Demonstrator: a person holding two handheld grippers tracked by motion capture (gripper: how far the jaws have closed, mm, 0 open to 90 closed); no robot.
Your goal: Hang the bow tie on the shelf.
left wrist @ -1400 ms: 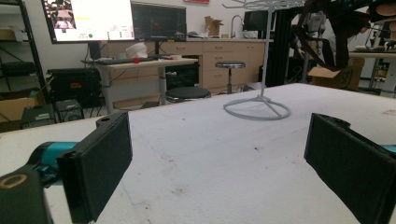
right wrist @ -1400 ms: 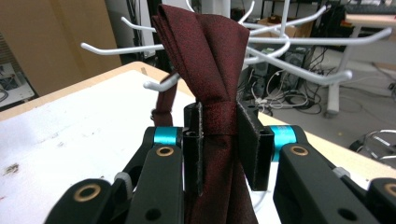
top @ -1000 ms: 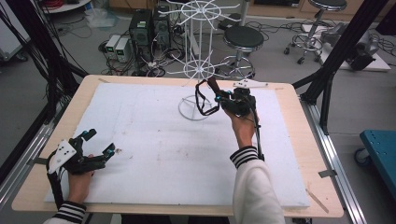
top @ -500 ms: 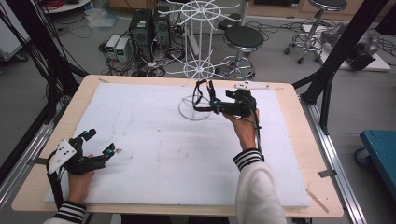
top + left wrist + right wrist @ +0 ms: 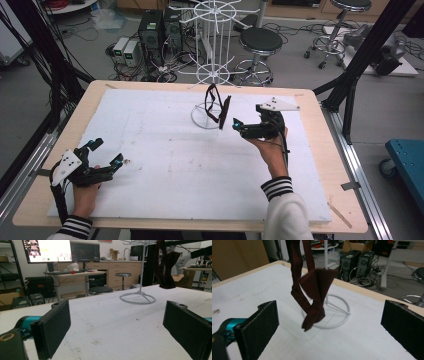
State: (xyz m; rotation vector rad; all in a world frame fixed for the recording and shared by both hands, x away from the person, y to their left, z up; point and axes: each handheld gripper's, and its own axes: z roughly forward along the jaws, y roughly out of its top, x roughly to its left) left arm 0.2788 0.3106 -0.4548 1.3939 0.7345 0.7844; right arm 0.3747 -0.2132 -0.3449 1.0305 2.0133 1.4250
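White foam tabletop (image 5: 165, 170), wire stand (image 5: 214, 45), limp maroon bow tie (image 5: 312, 293).

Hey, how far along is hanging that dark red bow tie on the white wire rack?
Done, it seems: the bow tie hangs from the white wire rack, dangling above its ring base. In hand: nothing; the right gripper sits beside the tie with jaws open and empty. The left gripper rests open near the table's front. Left: apparently nothing visible to hang.

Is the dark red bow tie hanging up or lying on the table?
Hanging. The bow tie dangles from the white rack, above its ring base.
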